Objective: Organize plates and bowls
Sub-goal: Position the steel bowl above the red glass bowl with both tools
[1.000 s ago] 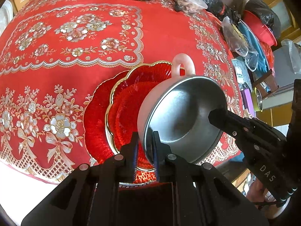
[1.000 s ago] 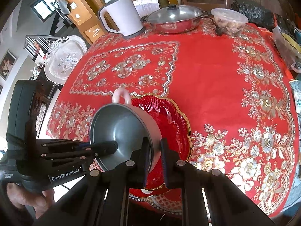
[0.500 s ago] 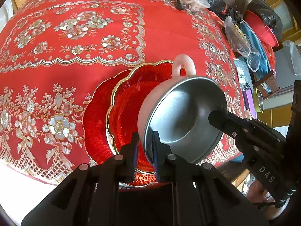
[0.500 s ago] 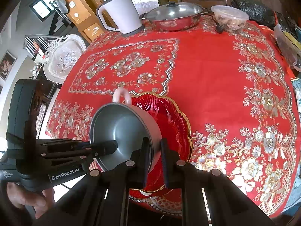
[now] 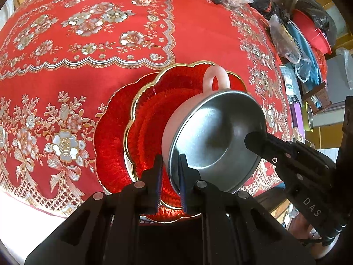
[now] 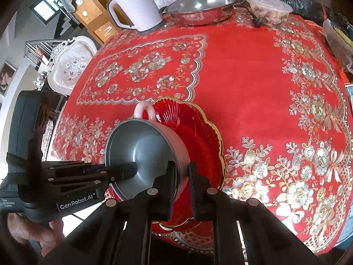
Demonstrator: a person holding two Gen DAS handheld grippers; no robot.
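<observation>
A bowl (image 5: 211,137), pink outside and steel inside with a loop handle, hangs tilted on its side over two stacked red glass plates with gold rims (image 5: 150,119) near the table's front edge. My left gripper (image 5: 169,163) is shut on the bowl's near rim. The right gripper (image 5: 253,142) comes in from the right and grips the opposite rim. In the right wrist view the right gripper (image 6: 181,172) pinches the bowl (image 6: 143,152) wall above the red plate (image 6: 198,132), and the left gripper (image 6: 130,170) reaches into the bowl from the left. I cannot tell whether the bowl touches the plate.
At the far side of the red flowered tablecloth (image 6: 242,66) stand a white kettle (image 6: 134,8), a lidded steel pan (image 6: 200,6) and a plastic food container (image 6: 269,8). Bags and a red basin (image 5: 311,28) crowd the right. A white chair (image 6: 70,61) stands left.
Both grippers and the bowl have drifted slightly toward the near table edge over the plates. Both grips on the rim are unchanged.
</observation>
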